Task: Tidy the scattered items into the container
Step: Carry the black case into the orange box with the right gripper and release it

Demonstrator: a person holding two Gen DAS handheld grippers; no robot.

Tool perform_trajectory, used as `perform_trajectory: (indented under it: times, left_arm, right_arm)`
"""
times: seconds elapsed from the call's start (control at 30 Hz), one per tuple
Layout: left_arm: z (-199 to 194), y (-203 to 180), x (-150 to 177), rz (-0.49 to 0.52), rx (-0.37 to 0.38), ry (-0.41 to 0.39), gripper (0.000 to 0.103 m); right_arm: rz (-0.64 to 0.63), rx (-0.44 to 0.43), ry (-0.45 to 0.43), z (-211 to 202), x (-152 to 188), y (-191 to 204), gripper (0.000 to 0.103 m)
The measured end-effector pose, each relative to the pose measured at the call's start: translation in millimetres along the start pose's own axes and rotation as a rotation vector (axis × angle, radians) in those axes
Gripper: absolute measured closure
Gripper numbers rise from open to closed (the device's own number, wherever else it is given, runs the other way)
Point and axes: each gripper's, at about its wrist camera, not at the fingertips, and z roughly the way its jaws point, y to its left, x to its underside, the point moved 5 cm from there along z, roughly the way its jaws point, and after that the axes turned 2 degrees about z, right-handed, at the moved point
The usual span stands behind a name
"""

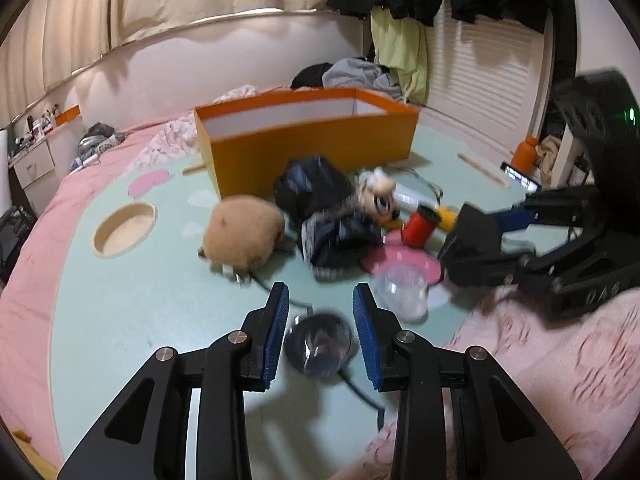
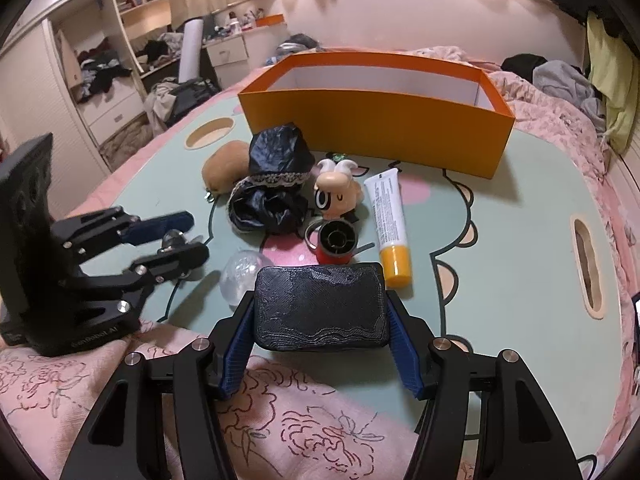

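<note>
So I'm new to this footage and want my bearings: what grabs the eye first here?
The big orange box stands open at the far side of the mint-green board, with clutter scattered before it: a cartoon figurine, a white tube with a yellow cap, a red spool. Nearest, the right tool clamps a black textured block.

**Both grippers low, right one loaded**

Right gripper (image 2: 320, 312) angles downward, its blue pads (image 2: 236, 352) pressed on either side of a dark block (image 2: 320, 308). Left gripper (image 1: 320, 300) tilts down too, jaws narrowly parted around a small round object (image 1: 320, 344); contact looks likely, though blur hides it.
</note>
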Motion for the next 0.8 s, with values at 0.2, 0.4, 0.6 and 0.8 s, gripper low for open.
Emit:
perform_trajectory:
  times: [0.2, 0.4, 0.6, 0.8]
  left_arm:
    - [-0.9, 1.6, -38.4, -0.054, 0.018, -0.075, 0.068]
    - [8.8, -9.0, -34.1, -0.064, 0.033, -0.067, 0.068]
    - [5.4, -12.1, -29.6, -0.055, 0.019, -0.077, 0.068]
    - [5.5, -13.3, -29.4, -0.049, 0.015, -0.073, 0.068]
  right_arm:
    - [-0.010, 0.054, -0.053, -6.3, -20.4, -0.7, 0.042]
    - [0.035, 0.064, -0.089, -5.5, -28.5, -2.6, 0.042]
    - [0.037, 0.070, -0.081, -3.4, -20.7, -2.9, 0.042]
    - [0.038, 0.068, -0.087, -3.9, -20.7, -2.8, 0.042]
